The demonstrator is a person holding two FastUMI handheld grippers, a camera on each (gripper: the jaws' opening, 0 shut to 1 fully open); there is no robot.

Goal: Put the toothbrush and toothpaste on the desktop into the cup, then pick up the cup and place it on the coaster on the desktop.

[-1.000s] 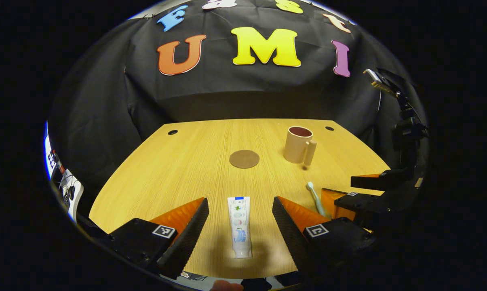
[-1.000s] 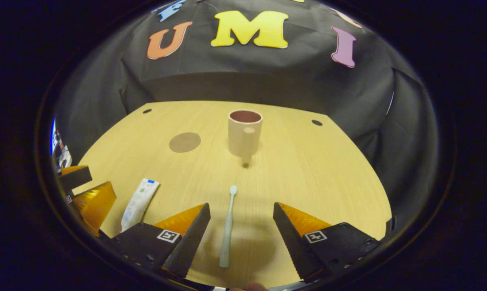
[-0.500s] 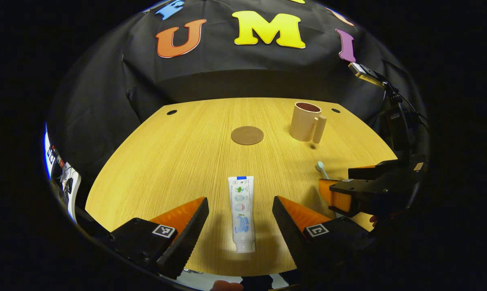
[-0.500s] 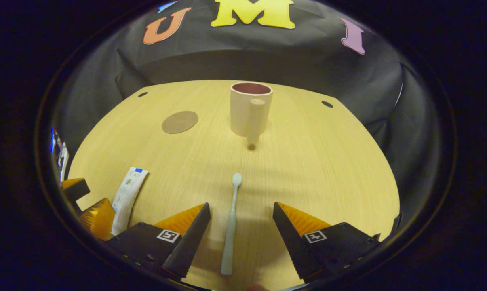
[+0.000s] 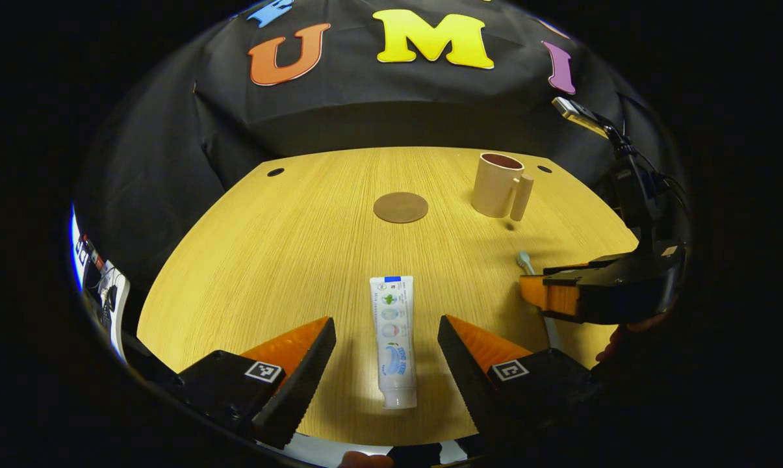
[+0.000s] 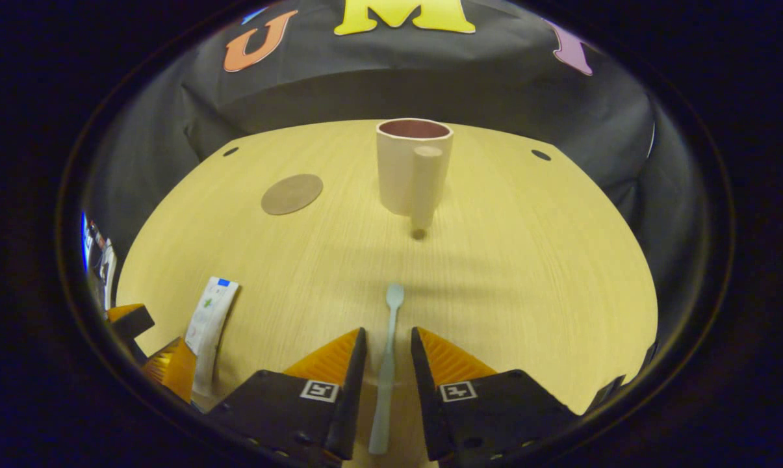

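**Right gripper closing in on the toothbrush while the left one waits over the toothpaste**

In the right gripper view, the right gripper [image 6: 388,383] is narrowing fast: a second ago its fingers were standing wide apart on either side of the toothbrush [image 6: 386,374], and now they are sitting just beside the handle with only a thin gap on each side. They are not yet clearly pressing on it, so the pinch is looking close but not finished. The cup [image 6: 410,166] is also looming larger and nearer than before, so this gripper has been moving forward and down as it closes. That is suggesting the first step of the task, lifting the toothbrush, is about to begin in earnest.

In the left gripper view, the left gripper [image 5: 386,354] is staying spread wide, its fingers flanking the lower end of the toothpaste [image 5: 393,338] without touching it. The tube is lying a little farther up between them than a second ago, so this gripper is creeping into place too.

The toothbrush is lying flat on the desk [image 5: 287,234], pale green and slim, head pointing toward the cup. The toothpaste is a white tube with a blue end, flat on the desk, cap end nearest the camera. The cup is standing upright and empty toward the far right, handle facing the grippers. The round brown coaster [image 5: 400,207] is lying bare to the cup's left, well apart from it.
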